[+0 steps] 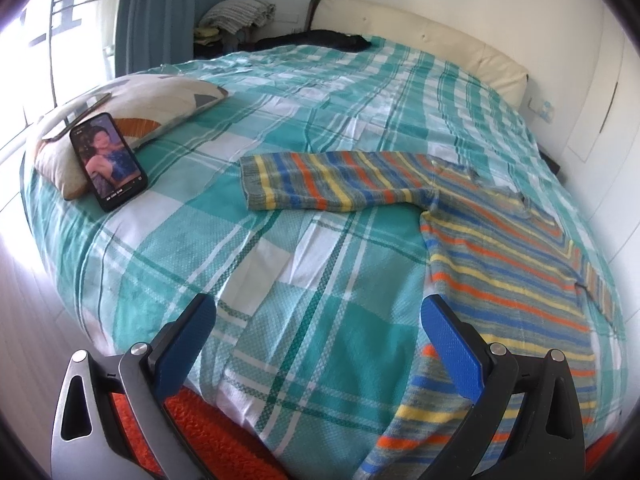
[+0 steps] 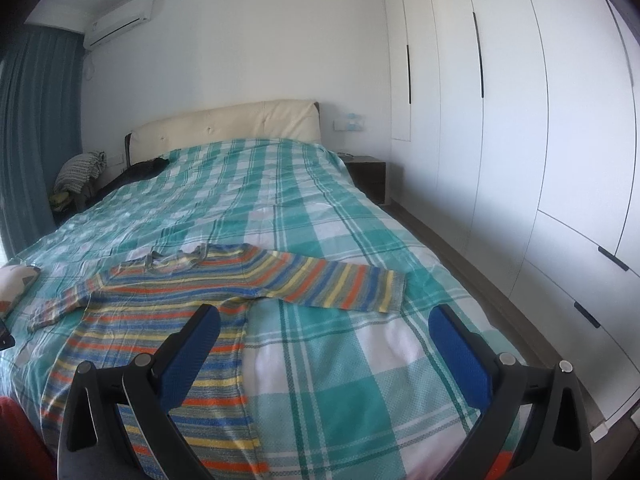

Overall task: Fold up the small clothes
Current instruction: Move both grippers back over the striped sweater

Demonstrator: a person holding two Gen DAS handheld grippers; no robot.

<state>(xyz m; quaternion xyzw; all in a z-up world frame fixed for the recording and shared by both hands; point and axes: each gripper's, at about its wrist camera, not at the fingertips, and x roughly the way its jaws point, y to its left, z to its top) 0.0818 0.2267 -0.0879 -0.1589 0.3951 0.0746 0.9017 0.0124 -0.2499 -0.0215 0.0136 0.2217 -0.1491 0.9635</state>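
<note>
A small striped knit sweater [image 1: 492,248] in grey, blue, orange and yellow lies flat on the teal checked bedspread [image 1: 280,120], both sleeves spread out sideways. It also shows in the right wrist view [image 2: 168,320]. My left gripper [image 1: 320,316] is open and empty above the bed's near edge, its right finger over the sweater's hem side. My right gripper [image 2: 324,328] is open and empty, its left finger [image 2: 188,352] over the sweater's body, the right sleeve [image 2: 340,284] just ahead.
A phone [image 1: 109,160] with a lit screen leans on a patterned pillow [image 1: 120,120] at the bed's left. A dark garment [image 1: 316,38] lies by the cream headboard [image 2: 224,124]. White wardrobes [image 2: 520,120] line the right wall. A nightstand [image 2: 368,176] stands beside the bed.
</note>
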